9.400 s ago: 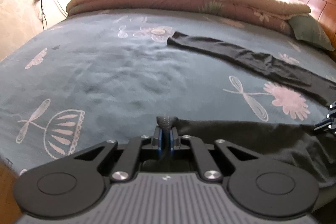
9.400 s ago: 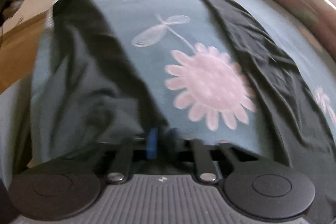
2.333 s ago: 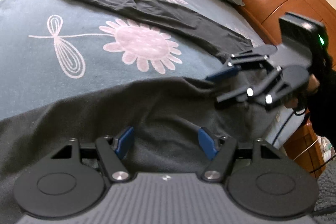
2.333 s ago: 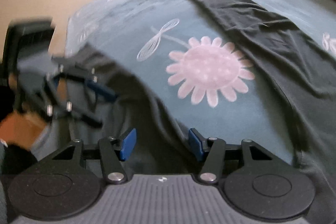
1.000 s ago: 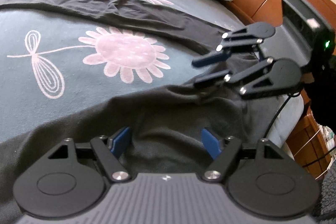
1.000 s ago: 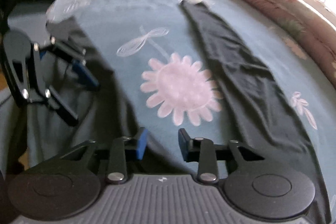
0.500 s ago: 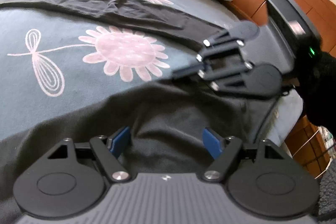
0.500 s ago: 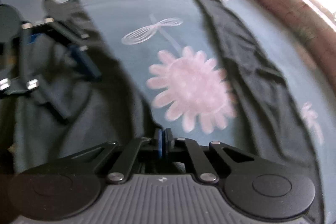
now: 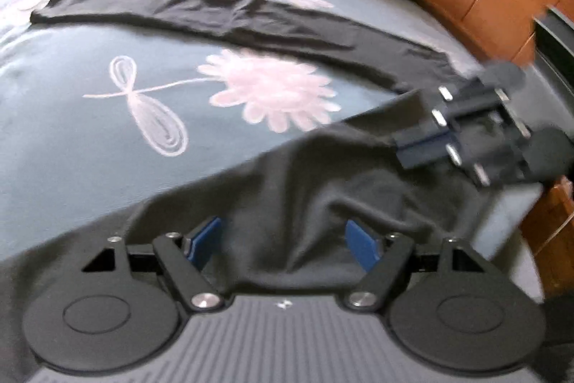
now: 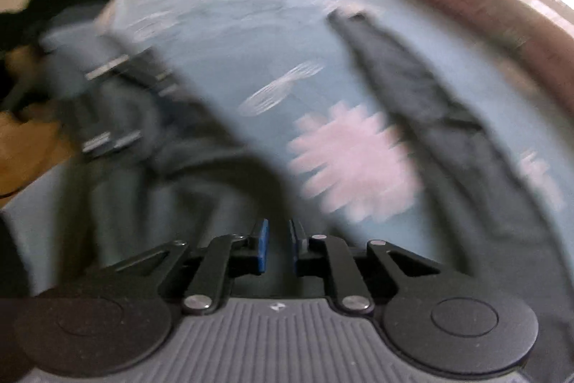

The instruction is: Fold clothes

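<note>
Blue-grey floral bedsheet under a long black fabric garment.

Lower centre of the left view, the left gripper stands spread over the garment's bunched cloth. At right, the right gripper pinches a raised fold (its jaws have just been parting slightly, cloth between them).

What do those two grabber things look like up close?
Each gripper is mostly black. The left gripper has two flat blue pads on black link arms joined by shiny silver bolts, two round black discs at the sides, and a grey ribbed body with a tiny white logo. The right gripper is built the same, and from the left wrist view it shows as a black linkage with silver screws.
</note>
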`<state>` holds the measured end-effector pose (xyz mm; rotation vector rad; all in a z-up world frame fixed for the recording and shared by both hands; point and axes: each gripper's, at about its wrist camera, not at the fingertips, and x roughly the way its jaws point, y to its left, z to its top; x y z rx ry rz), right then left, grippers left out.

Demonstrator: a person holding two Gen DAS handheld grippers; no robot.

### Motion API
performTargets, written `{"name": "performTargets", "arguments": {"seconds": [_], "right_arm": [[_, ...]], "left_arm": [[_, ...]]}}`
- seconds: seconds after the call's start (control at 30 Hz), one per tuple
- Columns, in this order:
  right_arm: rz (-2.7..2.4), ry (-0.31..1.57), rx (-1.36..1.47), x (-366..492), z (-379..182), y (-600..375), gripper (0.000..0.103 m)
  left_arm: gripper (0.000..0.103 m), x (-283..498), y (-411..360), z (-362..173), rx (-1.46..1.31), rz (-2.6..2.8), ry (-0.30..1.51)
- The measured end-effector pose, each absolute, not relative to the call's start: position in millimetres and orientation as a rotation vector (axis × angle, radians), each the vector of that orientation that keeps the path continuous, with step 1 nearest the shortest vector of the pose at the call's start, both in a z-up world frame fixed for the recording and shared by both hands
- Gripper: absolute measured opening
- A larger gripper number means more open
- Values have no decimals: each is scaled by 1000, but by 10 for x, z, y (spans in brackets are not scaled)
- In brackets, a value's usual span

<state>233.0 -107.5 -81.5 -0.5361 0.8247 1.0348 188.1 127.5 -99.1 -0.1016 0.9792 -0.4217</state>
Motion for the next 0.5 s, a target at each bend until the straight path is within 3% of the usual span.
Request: {"name": "performTargets", "arguments": {"seconds": [0.1,0.33,0.5], "right_arm": [[1031,891,-551,2167,-1048,-1023,21],[1069,1008,-511,1880,-1006,-1332,28],[1014,882,-486,2149,-764,-1058,28]], "left_arm": [[77,1752,1282,-1055,-45,-391,979],[79,1293,1473,-997,-29,-400,1071],[79,1548,1516,-846,-3,-317,968]]}}
